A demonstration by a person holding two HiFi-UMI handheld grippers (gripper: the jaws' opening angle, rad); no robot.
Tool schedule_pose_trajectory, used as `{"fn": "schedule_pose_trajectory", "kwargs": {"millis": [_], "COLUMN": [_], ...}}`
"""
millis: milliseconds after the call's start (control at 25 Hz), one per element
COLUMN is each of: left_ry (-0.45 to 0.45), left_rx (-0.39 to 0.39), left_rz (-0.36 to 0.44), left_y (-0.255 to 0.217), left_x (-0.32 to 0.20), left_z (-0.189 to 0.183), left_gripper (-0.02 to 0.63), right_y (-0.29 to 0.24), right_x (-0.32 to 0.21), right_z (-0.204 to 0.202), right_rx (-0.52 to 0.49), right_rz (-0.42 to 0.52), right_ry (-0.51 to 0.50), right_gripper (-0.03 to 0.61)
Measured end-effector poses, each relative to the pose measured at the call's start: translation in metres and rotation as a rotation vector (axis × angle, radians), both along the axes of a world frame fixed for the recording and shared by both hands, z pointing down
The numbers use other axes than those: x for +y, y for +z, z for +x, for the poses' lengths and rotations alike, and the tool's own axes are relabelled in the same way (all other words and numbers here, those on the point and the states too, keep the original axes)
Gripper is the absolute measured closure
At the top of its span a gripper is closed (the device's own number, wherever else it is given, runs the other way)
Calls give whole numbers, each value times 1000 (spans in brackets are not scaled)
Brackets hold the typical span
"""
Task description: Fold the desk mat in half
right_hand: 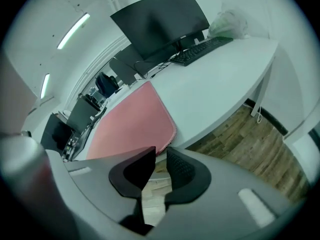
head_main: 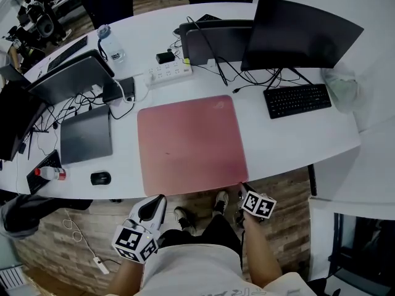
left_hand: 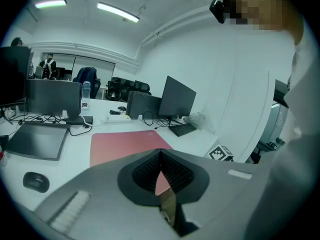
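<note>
Head view: right tool at desk mat near corner.

Nothing legible anywhere; faint mark at far right corner of desk mat, too small to read.

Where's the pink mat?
Head view: the pink mat lies on the desk by its near edge, between the closed laptop at left and the keyboard at right.
</note>
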State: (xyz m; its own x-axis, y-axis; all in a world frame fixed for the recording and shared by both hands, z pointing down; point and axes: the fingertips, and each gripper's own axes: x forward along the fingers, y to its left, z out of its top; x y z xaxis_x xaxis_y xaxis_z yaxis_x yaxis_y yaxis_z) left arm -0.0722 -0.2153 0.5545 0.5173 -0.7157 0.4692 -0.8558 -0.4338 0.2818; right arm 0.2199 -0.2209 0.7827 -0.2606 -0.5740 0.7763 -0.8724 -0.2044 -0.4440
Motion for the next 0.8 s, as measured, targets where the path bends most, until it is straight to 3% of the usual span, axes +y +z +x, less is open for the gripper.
{"fn": "schedule_pose_trajectory", "kwargs": {"millis": [120,160,240,360,560,640,800], "left_ry": [3,3,1,-6,-16,-19,-25], "left_rx": [2,3,3,2,5,8,7], "left_rz": [-1,0,1,-2,-2,-2,-12], "left_y": [0,-1,-1,0,1,1,4], "left_x": [2,3,5,6,6,6,8], "left_z": [-1,-2,-4,-11,-15,-17,-21], "left_gripper": [611,612,611,611,611,612,611], "right_y": [-7,-8,-7,-6,-7,-9,-7], "right_x": [-5,-7,-9,-9,-12,-15,-20], "right_z": [1,1,-1,-3,-6,-5,-6], "right_rx": [139,171,194,230,377,427,410], "right_rz": [32,37,34,26,-3,-6,-22], "right_ry": [-57,-76,-103,-137,-210,-239,-276], "right_gripper": [428,382,351,362,333,278,256]}}
